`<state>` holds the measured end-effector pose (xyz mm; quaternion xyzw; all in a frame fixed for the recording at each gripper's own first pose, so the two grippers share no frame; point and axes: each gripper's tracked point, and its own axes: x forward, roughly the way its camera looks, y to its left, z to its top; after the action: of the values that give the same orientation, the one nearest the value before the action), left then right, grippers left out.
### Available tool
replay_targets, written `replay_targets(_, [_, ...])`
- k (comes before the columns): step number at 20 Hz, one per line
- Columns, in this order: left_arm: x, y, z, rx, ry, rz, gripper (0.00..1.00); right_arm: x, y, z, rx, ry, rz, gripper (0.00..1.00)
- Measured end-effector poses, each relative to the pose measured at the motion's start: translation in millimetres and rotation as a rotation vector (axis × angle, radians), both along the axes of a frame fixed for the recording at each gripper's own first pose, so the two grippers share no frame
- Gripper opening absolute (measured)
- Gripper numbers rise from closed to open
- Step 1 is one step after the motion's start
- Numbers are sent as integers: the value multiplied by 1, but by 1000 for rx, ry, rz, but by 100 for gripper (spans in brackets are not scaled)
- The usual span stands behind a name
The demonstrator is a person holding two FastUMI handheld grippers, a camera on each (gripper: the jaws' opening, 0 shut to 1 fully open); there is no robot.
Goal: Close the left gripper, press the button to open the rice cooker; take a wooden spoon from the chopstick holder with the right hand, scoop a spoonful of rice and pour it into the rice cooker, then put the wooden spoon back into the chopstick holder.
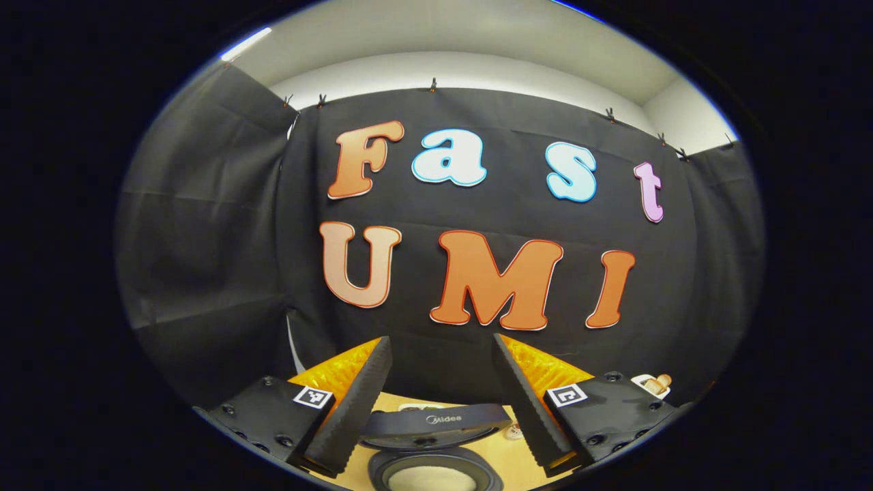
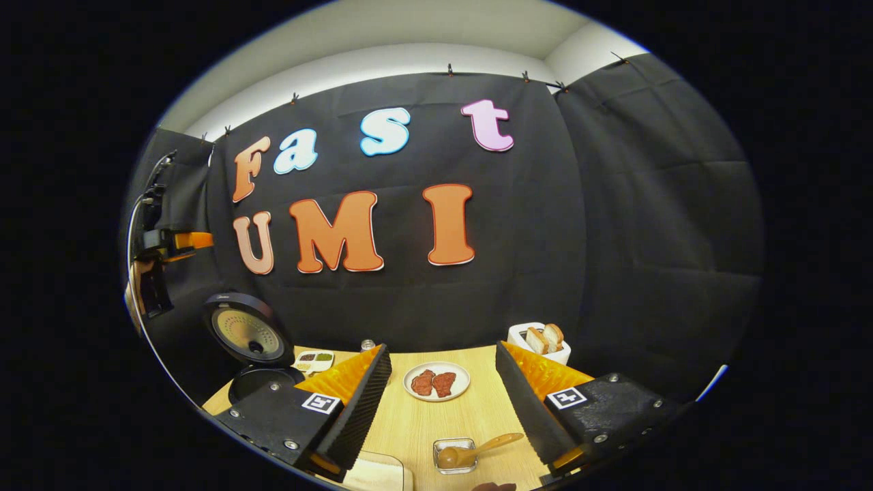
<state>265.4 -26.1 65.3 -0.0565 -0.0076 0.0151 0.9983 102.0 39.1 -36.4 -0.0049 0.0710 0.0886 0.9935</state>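
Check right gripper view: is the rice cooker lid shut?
No. The rice cooker stands with its lid raised, showing the inner plate.

Rice cooker (image 2: 254,354) with lid up at far left of the right gripper (image 2: 442,402), plate of meat (image 2: 436,381) ahead between its fingers, toaster with bread (image 2: 540,341) behind on the right, wooden spoon (image 2: 475,451) in small dish (image 2: 455,455) nearest
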Motion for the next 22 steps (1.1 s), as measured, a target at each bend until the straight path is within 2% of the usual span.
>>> replay_targets(5, [50, -12, -51, -2, 135, -30, 96, -5, -1, 14, -16, -16, -2, 95])
replay_targets(11, [64, -19, -103, 44, 238, -42, 96, -9, -2, 12, -4, -8, -2, 95])
replay_targets(12, [65, -19, -109, 45, 251, -39, 99, -9, -2, 12, -3, -4, -2, 95])
replay_targets(15, [55, -15, -120, 97, 267, -21, 99, -9, -5, 9, 0, 5, -5, 95])
replay_targets(16, [53, -17, -123, 96, 260, -27, 100, -10, -5, 8, 3, 10, -7, 95])
replay_targets(17, [47, -20, -124, 90, 266, -32, 96, -11, -5, 8, 7, 10, -7, 95])
replay_targets(18, [43, -21, -126, 86, 263, -37, 100, -11, -5, 7, 9, 10, -7, 95])
replay_targets(19, [36, -24, -127, 94, 264, -43, 98, -12, -5, 6, 9, 9, -6, 95])
replay_targets(21, [23, -29, -132, 100, 257, -57, 100, -16, 0, 5, 14, 14, 8, 95])
replay_targets(22, [16, -32, -138, 94, 264, -71, 98, -18, 3, 4, 19, 18, 18, 95])
